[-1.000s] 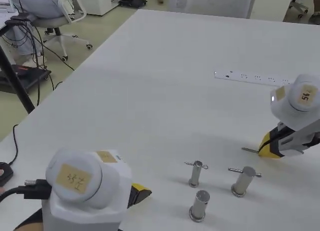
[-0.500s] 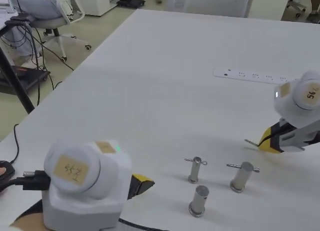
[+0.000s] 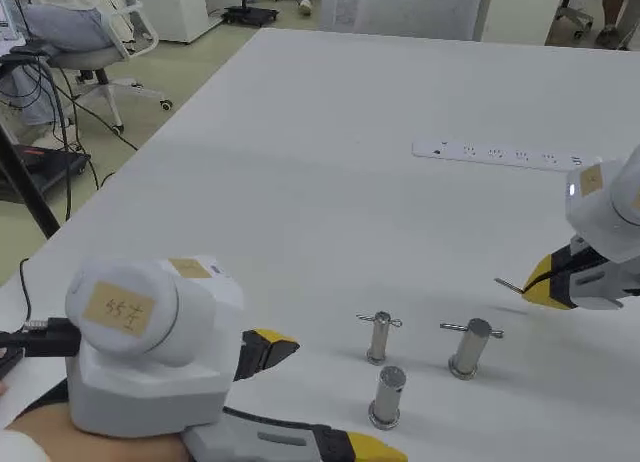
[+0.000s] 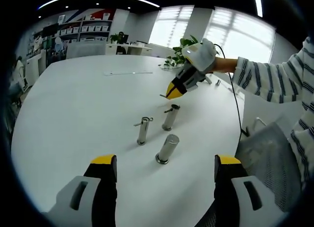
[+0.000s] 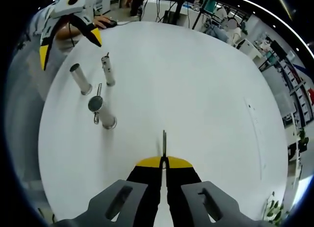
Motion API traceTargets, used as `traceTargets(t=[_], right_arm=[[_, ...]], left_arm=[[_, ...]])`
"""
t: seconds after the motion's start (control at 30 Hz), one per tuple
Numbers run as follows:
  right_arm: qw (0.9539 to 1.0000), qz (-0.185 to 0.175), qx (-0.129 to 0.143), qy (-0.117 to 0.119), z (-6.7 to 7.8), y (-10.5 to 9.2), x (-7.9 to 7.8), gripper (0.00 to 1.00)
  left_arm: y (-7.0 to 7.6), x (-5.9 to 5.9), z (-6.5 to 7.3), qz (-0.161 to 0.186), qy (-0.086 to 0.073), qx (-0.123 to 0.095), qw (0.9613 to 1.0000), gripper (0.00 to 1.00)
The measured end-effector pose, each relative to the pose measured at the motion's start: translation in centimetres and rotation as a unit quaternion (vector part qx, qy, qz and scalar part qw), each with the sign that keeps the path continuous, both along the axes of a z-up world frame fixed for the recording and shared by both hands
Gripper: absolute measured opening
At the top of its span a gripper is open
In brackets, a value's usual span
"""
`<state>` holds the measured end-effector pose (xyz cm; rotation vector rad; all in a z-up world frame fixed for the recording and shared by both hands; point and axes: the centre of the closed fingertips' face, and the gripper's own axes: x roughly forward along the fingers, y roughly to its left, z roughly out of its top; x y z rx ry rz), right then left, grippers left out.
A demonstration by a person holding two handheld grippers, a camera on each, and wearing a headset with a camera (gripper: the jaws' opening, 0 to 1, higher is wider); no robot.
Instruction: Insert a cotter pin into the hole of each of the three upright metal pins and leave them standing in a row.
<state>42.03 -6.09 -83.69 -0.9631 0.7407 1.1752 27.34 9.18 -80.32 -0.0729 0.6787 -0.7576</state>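
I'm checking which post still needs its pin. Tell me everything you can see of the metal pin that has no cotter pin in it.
The bare metal pin is a short, dull silvery cylinder with a flat round top and a wider flange at its foot. It stands upright on the white table, in front of the left pin and the right pin, which both carry cotter pins. Only the table touches it. Its hole is too small to make out.
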Motion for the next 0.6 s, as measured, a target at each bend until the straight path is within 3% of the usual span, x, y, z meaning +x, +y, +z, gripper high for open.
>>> traceTargets(t=[0.47, 0.6], right_arm=[[0.9991, 0.007, 0.02, -0.037, 2.3, 0.0, -2.1, 0.02], [0.9985, 0.01, 0.028, -0.045, 3.0, 0.1, -3.0, 0.02]], left_arm=[[-0.2, 1.4, 2.1, 0.005, -0.016, -0.003, 0.9999, 0.77], [-0.6, 1.8, 3.0, 0.005, -0.019, -0.012, 0.9997, 0.73]])
